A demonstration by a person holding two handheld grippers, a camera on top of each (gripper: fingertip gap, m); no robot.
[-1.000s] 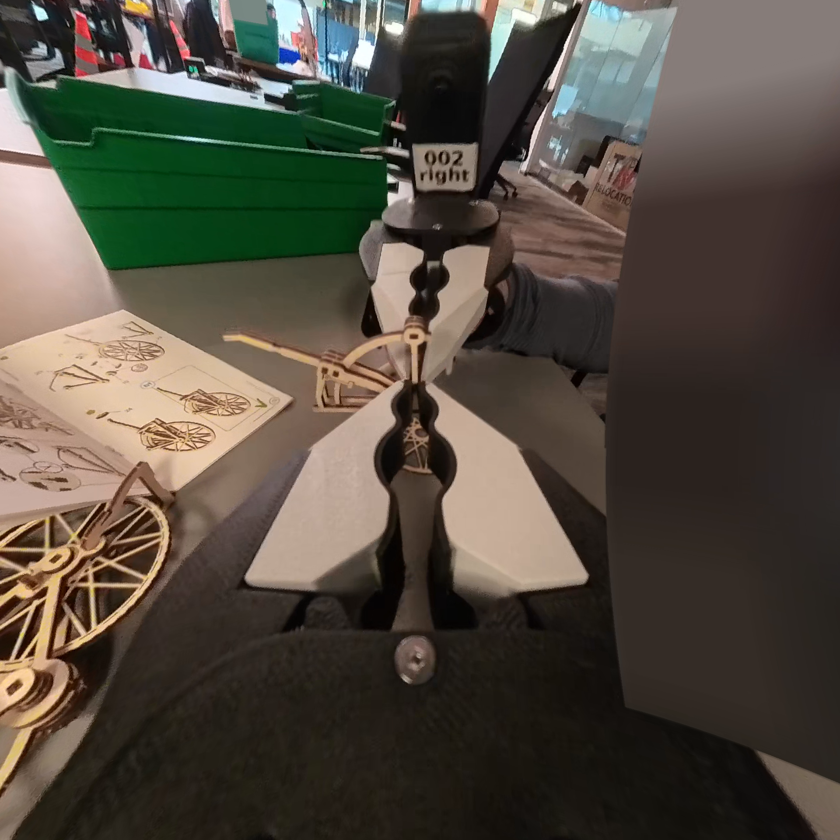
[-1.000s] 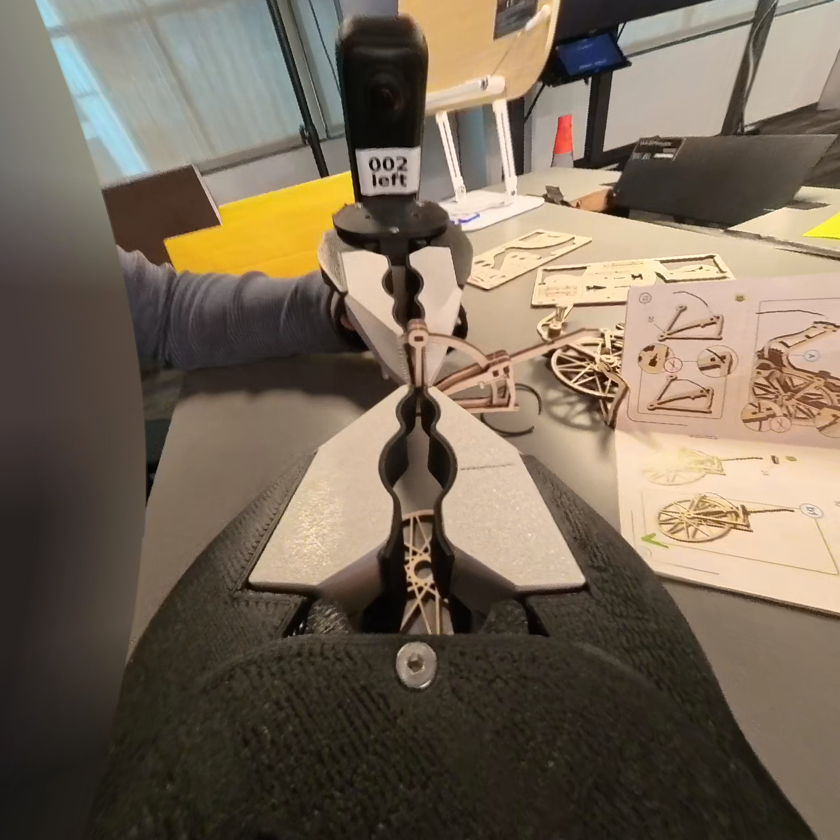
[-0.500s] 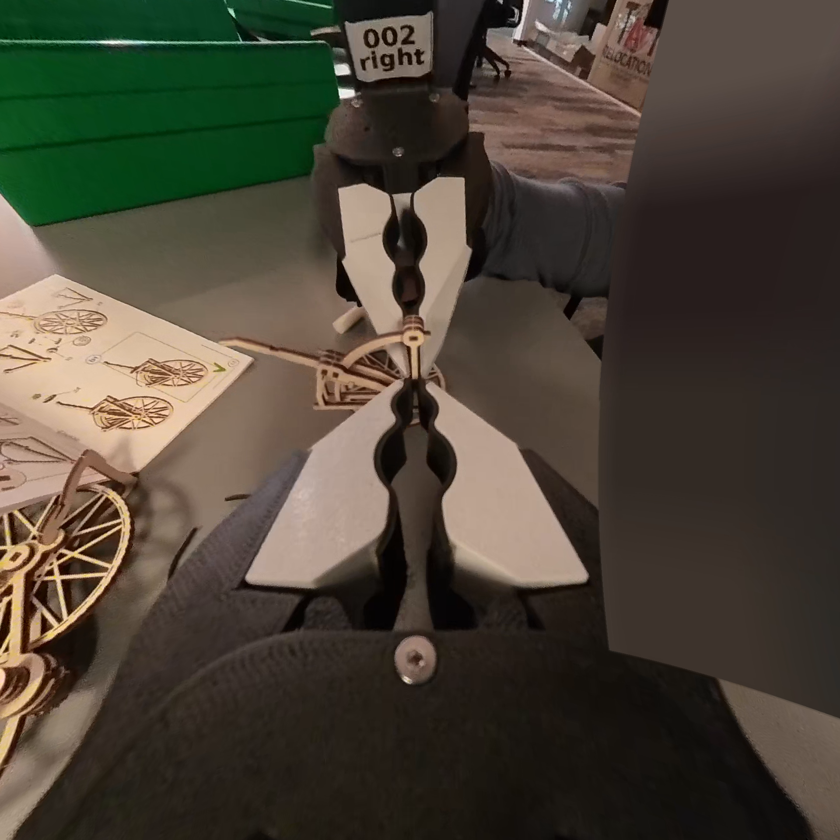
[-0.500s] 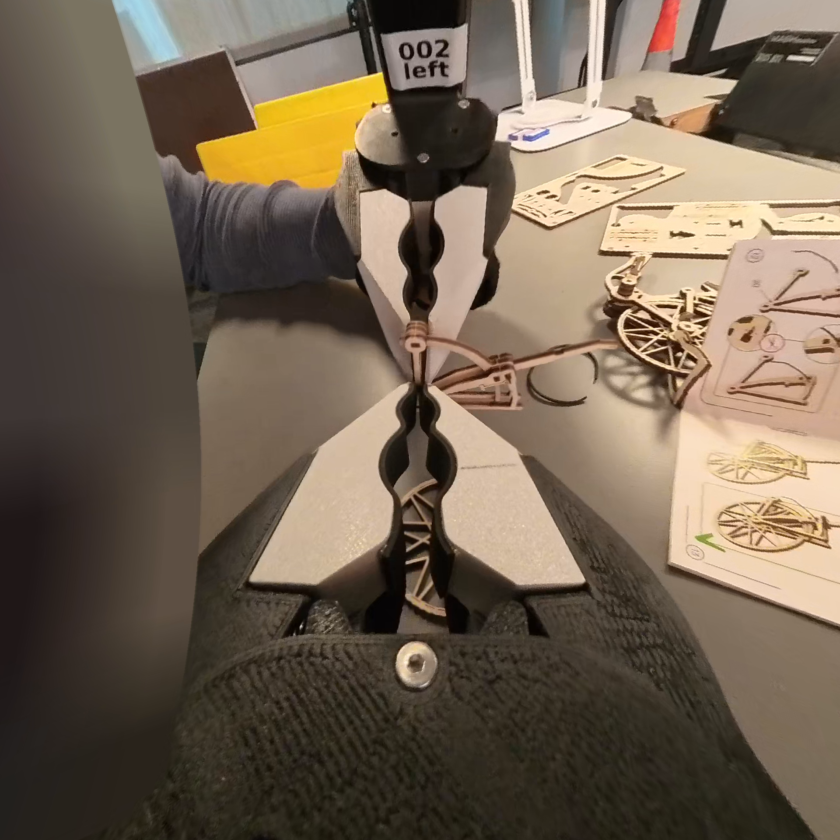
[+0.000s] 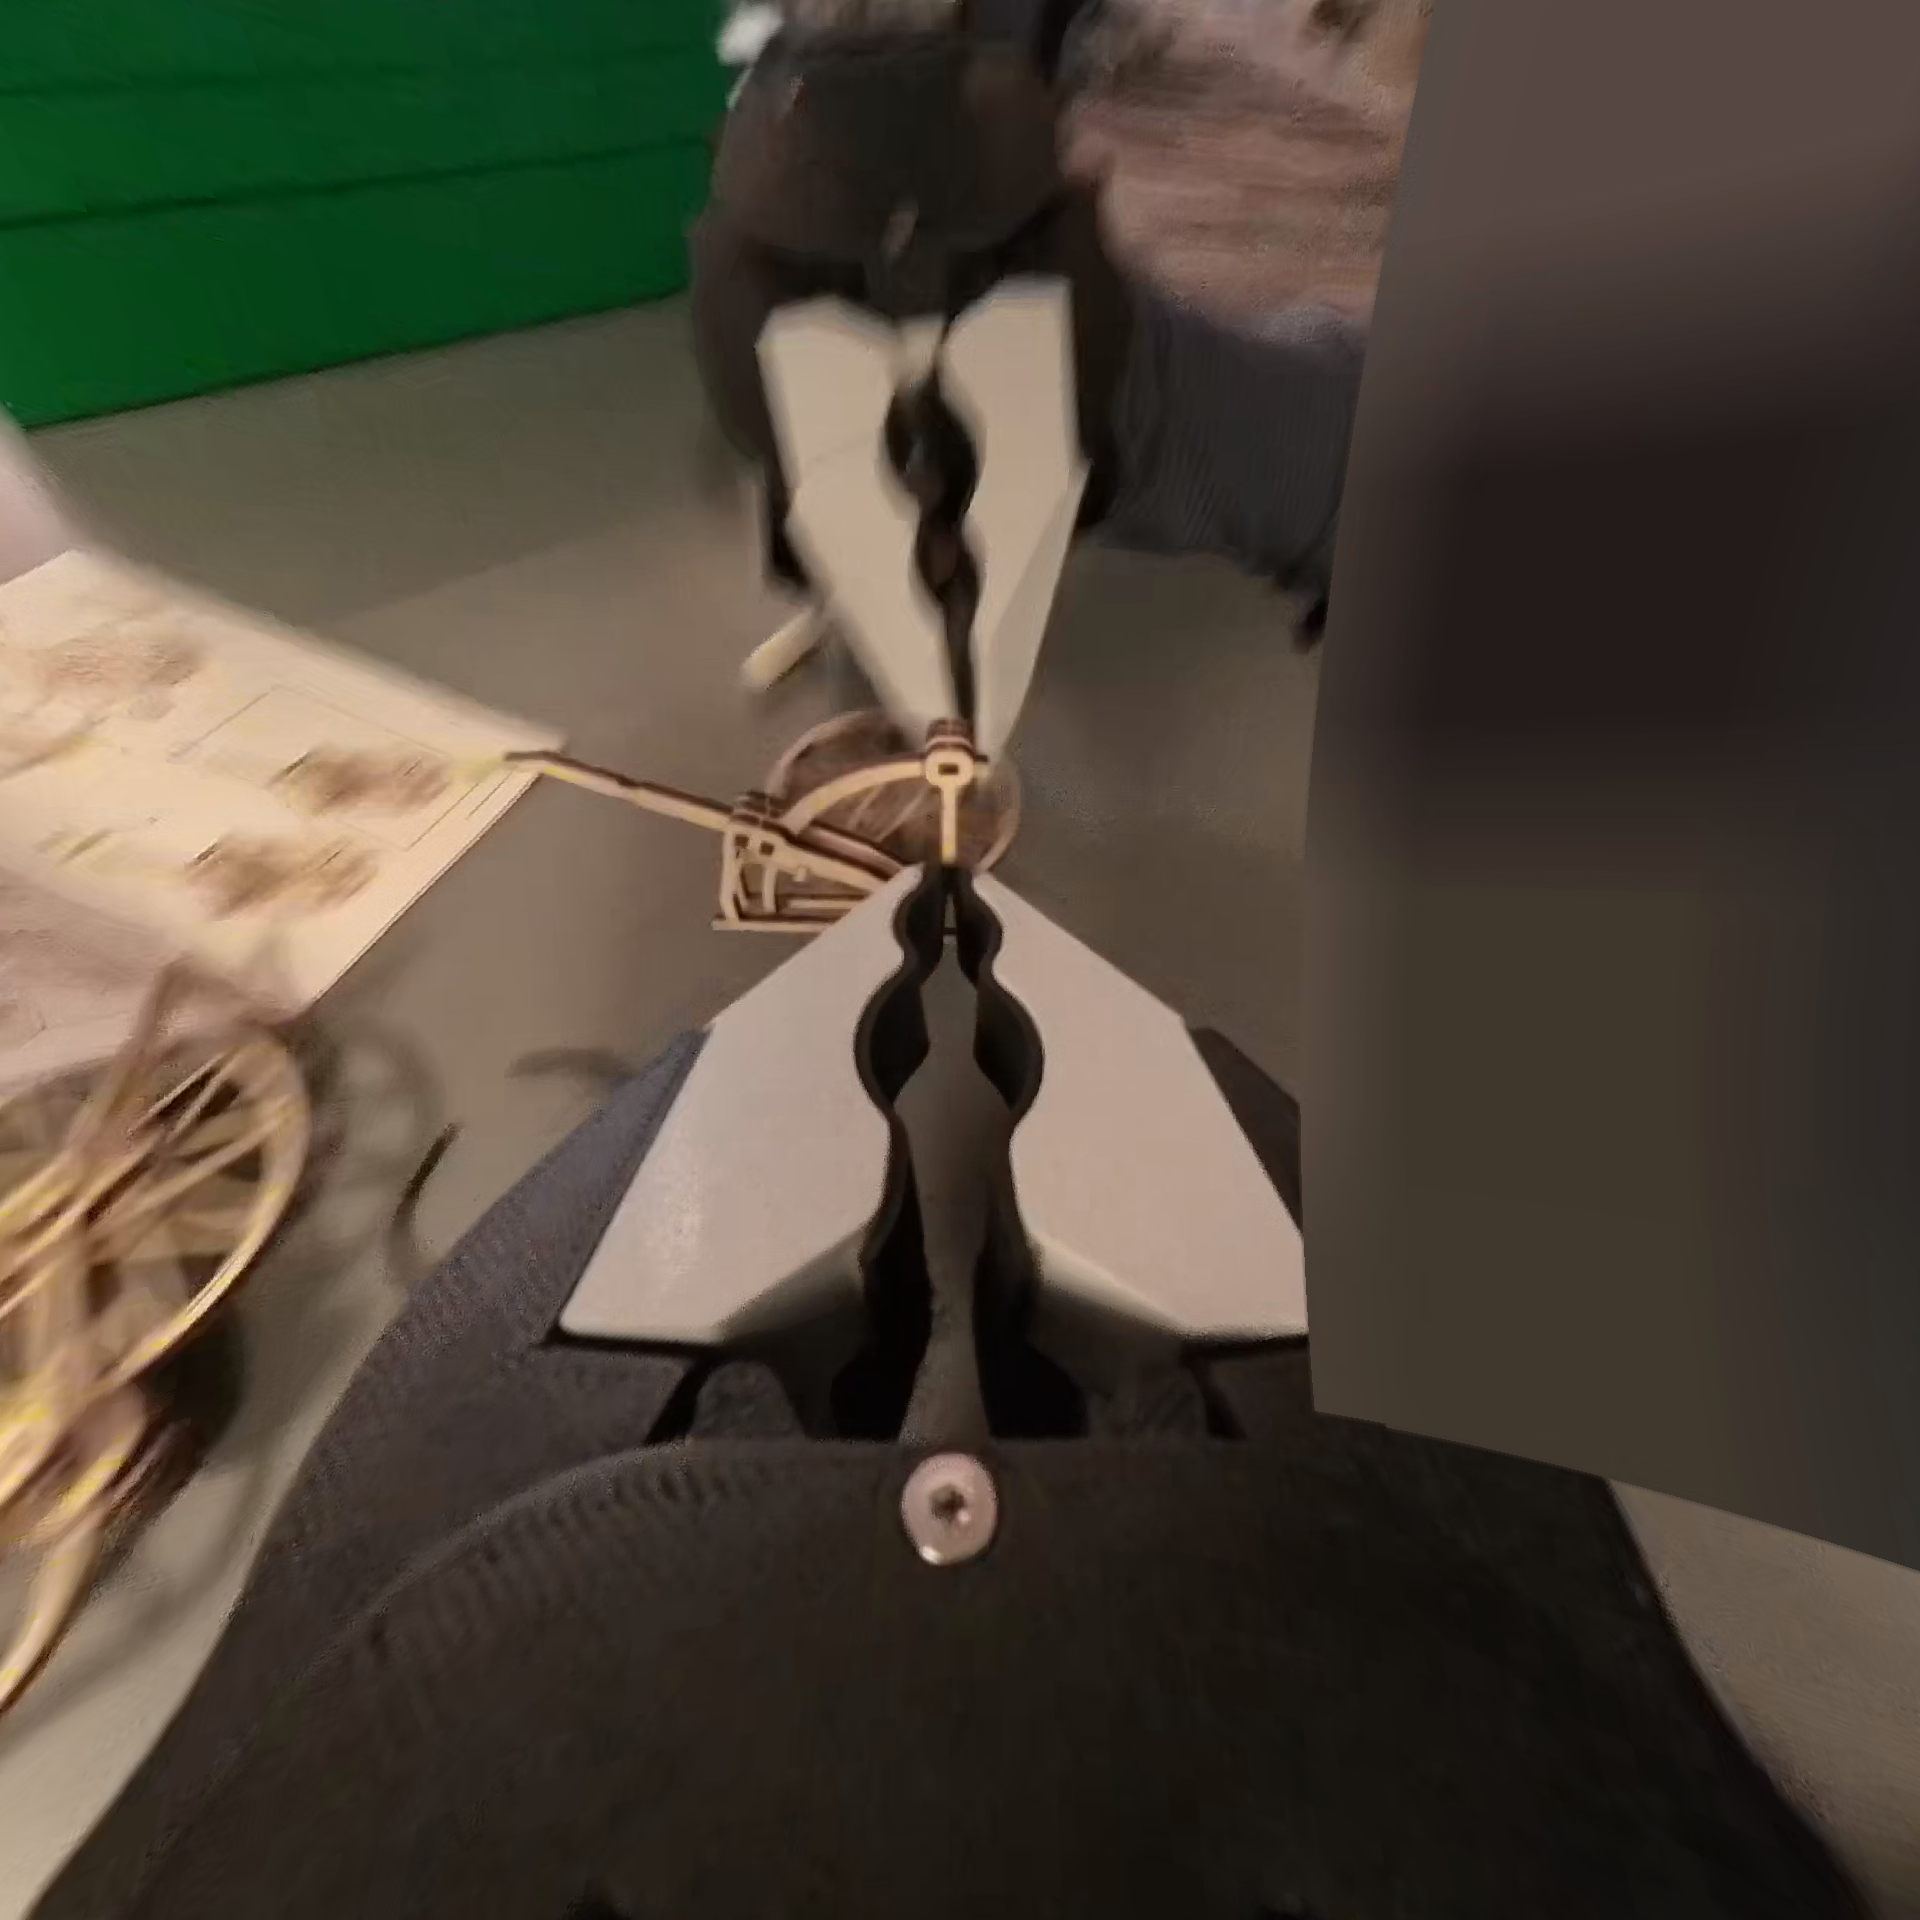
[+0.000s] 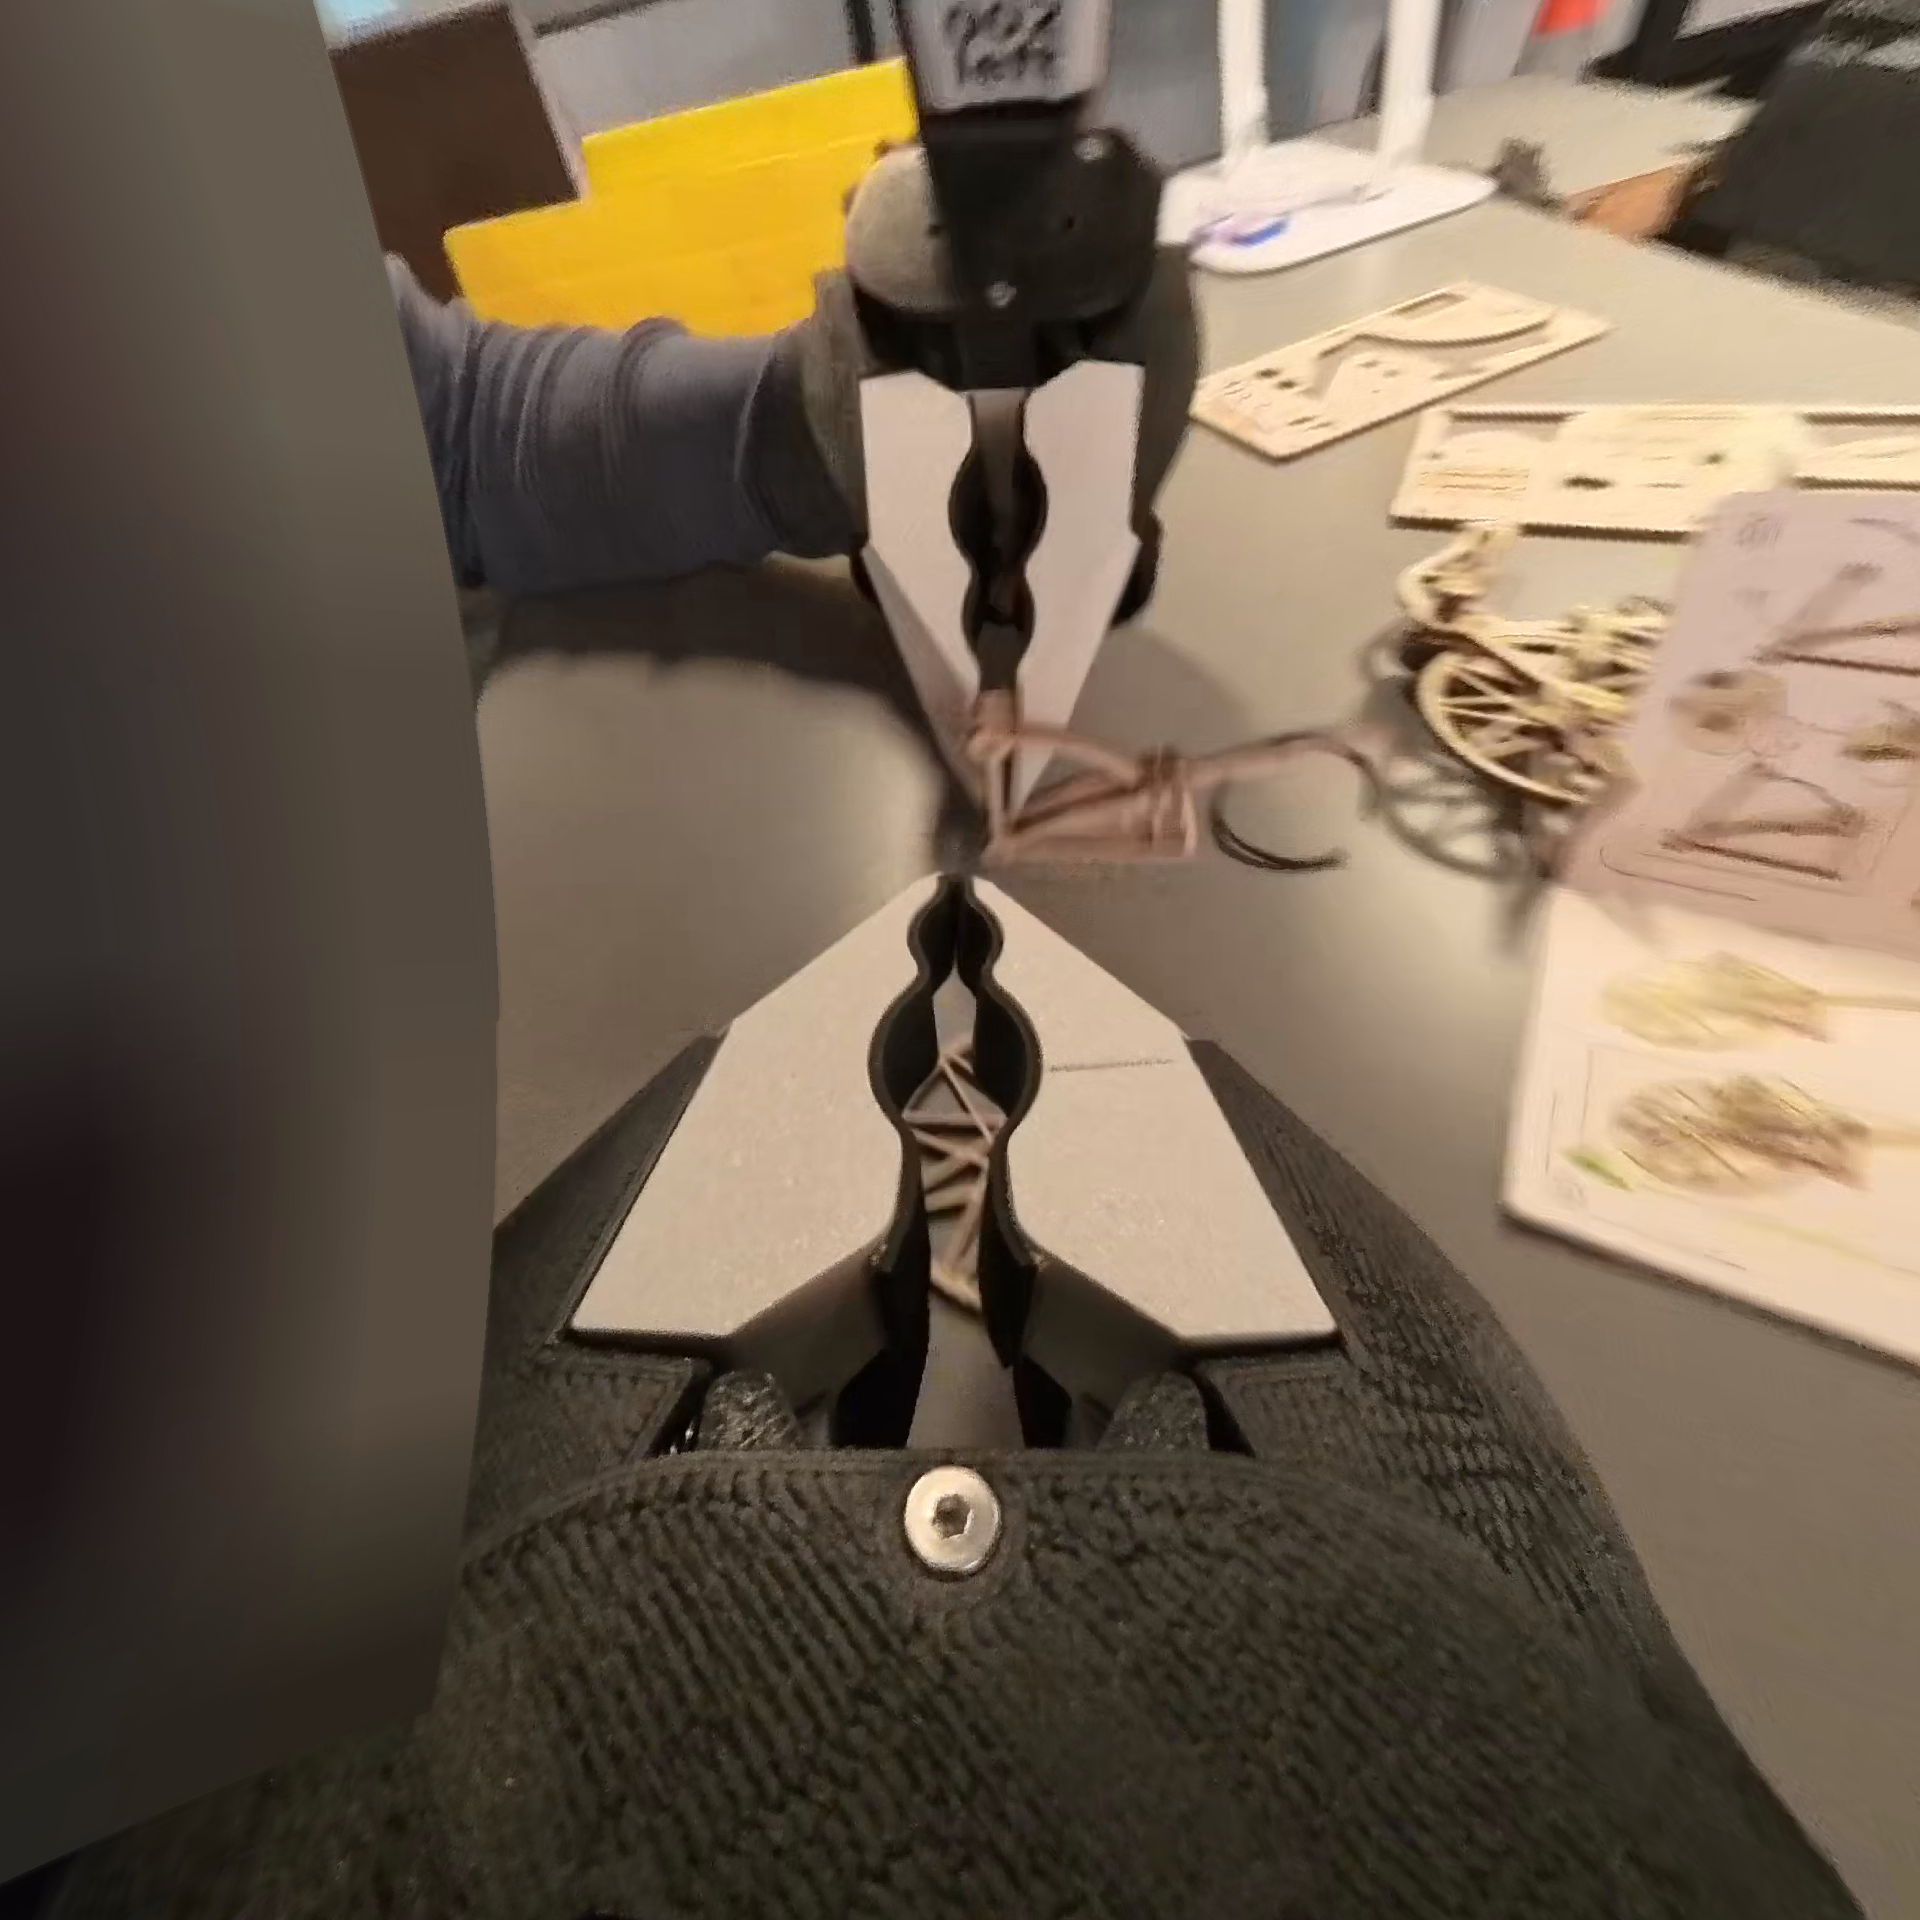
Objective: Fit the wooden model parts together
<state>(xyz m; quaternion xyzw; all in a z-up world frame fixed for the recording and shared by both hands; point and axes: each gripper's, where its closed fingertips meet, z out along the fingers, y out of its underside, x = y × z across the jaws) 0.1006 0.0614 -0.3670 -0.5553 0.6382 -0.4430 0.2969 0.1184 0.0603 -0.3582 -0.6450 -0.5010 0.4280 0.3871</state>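
Note:
My left gripper (image 5: 945,878) is shut on the thin upright post of a wooden frame part (image 5: 800,842), which has a long arm reaching left. My right gripper (image 6: 956,883) is shut on a spoked wooden wheel (image 6: 951,1153), seen through the gap between its fingers. The two grippers face each other tip to tip, low over the grey table (image 5: 582,499). In the left wrist view the wheel (image 5: 883,774) is a blurred disc behind the post, under the right gripper (image 5: 961,717). In the right wrist view the left gripper (image 6: 1003,707) holds the frame (image 6: 1101,805). I cannot tell whether wheel and frame are joined.
Green crates (image 5: 312,208) stand at the back. An instruction booklet (image 5: 239,769) and a built spoked-wheel model (image 5: 135,1195) lie on the left. The right wrist view shows the booklet (image 6: 1714,1091), wooden part sheets (image 6: 1403,364), the wheel model (image 6: 1507,675) and a black ring (image 6: 1278,847). Only a small space, under 4 cm, lies between the two pairs of fingers.
Both grippers have moved down toward the table with their parts, and both views are now motion blurred. The wheel now shows right behind the frame's post. Both grippers stay shut.

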